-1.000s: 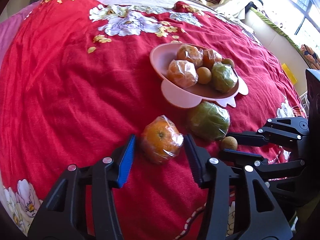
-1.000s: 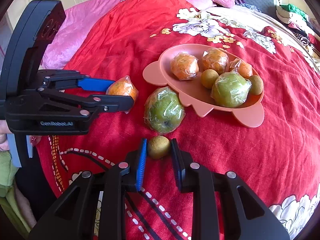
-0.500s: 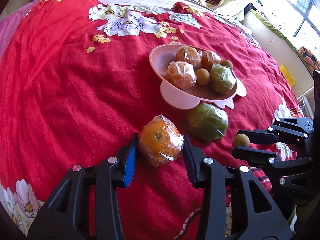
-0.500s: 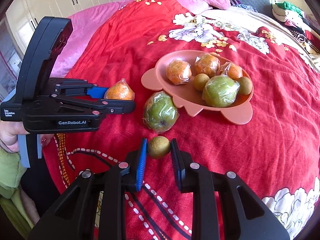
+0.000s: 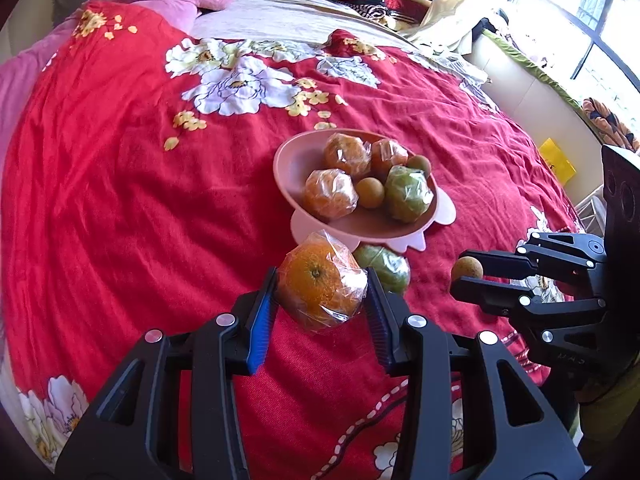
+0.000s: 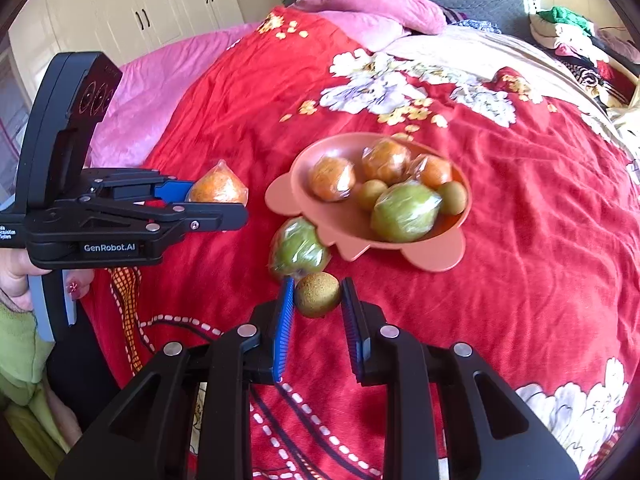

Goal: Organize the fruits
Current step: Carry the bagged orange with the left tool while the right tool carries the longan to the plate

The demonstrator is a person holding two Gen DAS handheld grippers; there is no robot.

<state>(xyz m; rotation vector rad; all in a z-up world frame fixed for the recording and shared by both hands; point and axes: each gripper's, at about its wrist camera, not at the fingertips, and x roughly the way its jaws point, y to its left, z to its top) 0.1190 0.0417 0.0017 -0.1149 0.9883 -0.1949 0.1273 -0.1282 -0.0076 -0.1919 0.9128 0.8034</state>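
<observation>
While my left tongs (image 5: pixel 322 294) are clamped on the wrapped orange (image 5: pixel 320 286), my right tongs (image 6: pixel 318 300) grip the kiwi (image 6: pixel 318 294) near the pink plate (image 6: pixel 420 258).

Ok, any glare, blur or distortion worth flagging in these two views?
Left wrist view: the window at top right is blown out, and the plastic on the wrapped orange glints. Right wrist view: evenly lit, with mild softness. Both: strong fisheye bending and dark corners.

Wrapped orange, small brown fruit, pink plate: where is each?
wrapped orange (image 5: pixel 320 284), left wrist view, its front face.
small brown fruit (image 6: pixel 318 294), right wrist view, its middle.
pink plate (image 6: pixel 436 258), right wrist view, near rim.
</observation>
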